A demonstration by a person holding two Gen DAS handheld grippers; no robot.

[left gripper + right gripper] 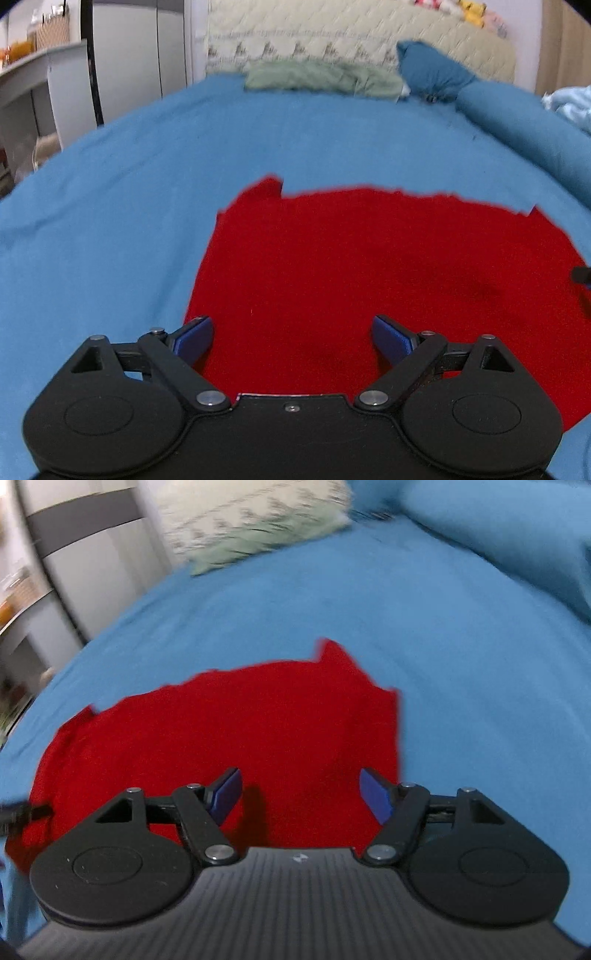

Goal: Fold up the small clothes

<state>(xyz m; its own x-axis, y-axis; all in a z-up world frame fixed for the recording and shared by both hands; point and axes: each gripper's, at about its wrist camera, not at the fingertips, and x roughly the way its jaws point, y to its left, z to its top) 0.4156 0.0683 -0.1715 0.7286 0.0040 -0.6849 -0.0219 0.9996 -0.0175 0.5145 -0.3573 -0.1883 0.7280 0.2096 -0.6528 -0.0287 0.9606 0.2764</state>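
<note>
A small red garment (369, 266) lies flat on the blue bedsheet (147, 166). It also shows in the right wrist view (240, 731). My left gripper (291, 338) is open and empty, just above the garment's near left part. My right gripper (301, 792) is open and empty, above the garment's near right part. The other gripper's tip shows at the left edge of the right wrist view (22, 814) and at the right edge of the left wrist view (581, 275).
A green folded cloth (321, 79) and a blue pillow (428, 70) lie at the far end against a quilted headboard (351, 33). A rolled blue blanket (524, 129) runs along the right. A grey shelf unit (37, 81) stands left of the bed.
</note>
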